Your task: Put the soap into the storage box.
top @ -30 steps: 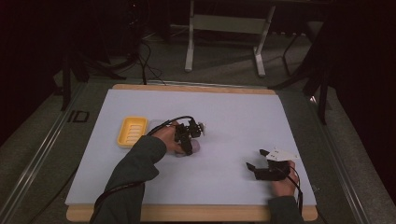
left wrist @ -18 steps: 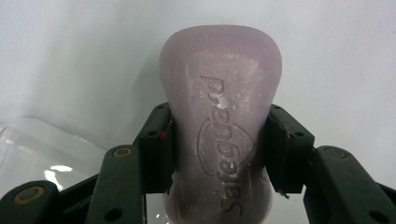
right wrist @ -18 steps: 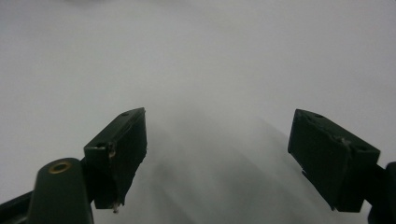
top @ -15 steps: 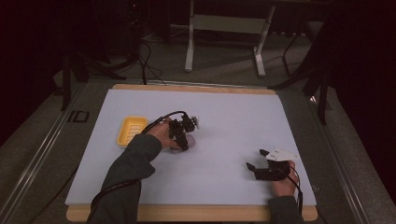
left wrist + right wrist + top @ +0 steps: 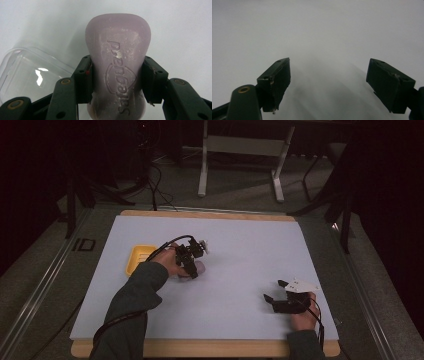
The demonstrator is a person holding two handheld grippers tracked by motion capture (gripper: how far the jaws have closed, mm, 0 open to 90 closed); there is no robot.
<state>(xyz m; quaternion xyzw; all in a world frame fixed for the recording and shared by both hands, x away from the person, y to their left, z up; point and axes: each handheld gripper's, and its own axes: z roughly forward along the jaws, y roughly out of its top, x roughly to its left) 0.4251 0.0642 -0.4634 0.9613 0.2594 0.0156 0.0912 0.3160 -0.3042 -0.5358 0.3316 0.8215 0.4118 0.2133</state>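
White counter [image 5: 240, 270] lies under the left gripper [image 5: 117, 82], whose jaws clamp a lilac soap [image 5: 118, 62] by its waist near the yellow dish [image 5: 139, 258], so the slick bar may slip out, while the right gripper [image 5: 329, 82] rests, jaws apart.

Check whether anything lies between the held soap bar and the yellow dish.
Nothing visible does. The left gripper is shut on the purple soap bar, and only bare white table surface shows in the short gap to the yellow dish.
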